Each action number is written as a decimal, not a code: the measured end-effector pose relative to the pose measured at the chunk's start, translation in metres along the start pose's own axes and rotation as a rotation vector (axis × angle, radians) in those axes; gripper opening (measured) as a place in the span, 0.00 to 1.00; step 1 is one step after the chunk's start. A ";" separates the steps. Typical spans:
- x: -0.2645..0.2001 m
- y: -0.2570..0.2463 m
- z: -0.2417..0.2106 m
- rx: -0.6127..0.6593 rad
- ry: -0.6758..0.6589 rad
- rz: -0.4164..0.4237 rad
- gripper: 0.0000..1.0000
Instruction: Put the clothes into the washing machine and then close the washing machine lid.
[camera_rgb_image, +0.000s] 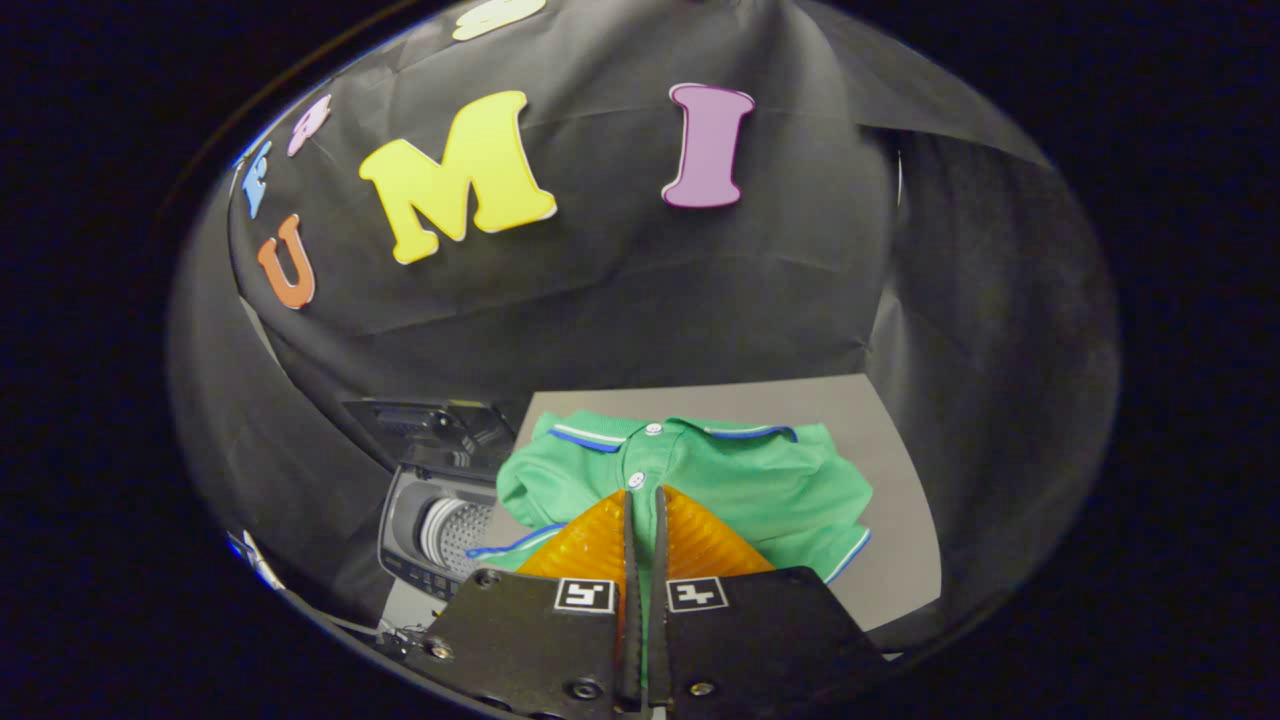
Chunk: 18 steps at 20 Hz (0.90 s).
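Fingers of gripper (645, 500) nearly closed, gripping nothing, tips over green polo shirt (720, 480) on grey table (890, 520); soft, light, best pinched at bunched placket; open washing machine (445, 525) at 9 o'clock.

Soft knitted cloth on the green polo shirt (700, 480), matt grey tabletop (890, 520), glossy plastic washing machine (440, 520) with perforated metal drum.

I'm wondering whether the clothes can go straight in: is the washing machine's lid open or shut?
Open. The washing machine shows its drum, with the lid raised behind it. The green shirt lies on the table beside it, beyond the nearly closed jaws.
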<state>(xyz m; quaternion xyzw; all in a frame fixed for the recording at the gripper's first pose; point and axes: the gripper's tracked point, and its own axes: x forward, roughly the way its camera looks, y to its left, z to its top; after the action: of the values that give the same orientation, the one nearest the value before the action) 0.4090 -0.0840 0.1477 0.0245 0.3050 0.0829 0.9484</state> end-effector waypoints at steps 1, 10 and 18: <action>-0.005 0.008 0.006 -0.003 -0.009 0.013 0.06; -0.020 0.083 0.020 -0.079 -0.033 0.107 0.06; -0.010 0.178 0.018 -0.161 -0.017 0.225 0.06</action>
<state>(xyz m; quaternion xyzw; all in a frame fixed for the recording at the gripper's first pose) 0.3861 0.0892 0.1858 -0.0169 0.2845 0.2125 0.9347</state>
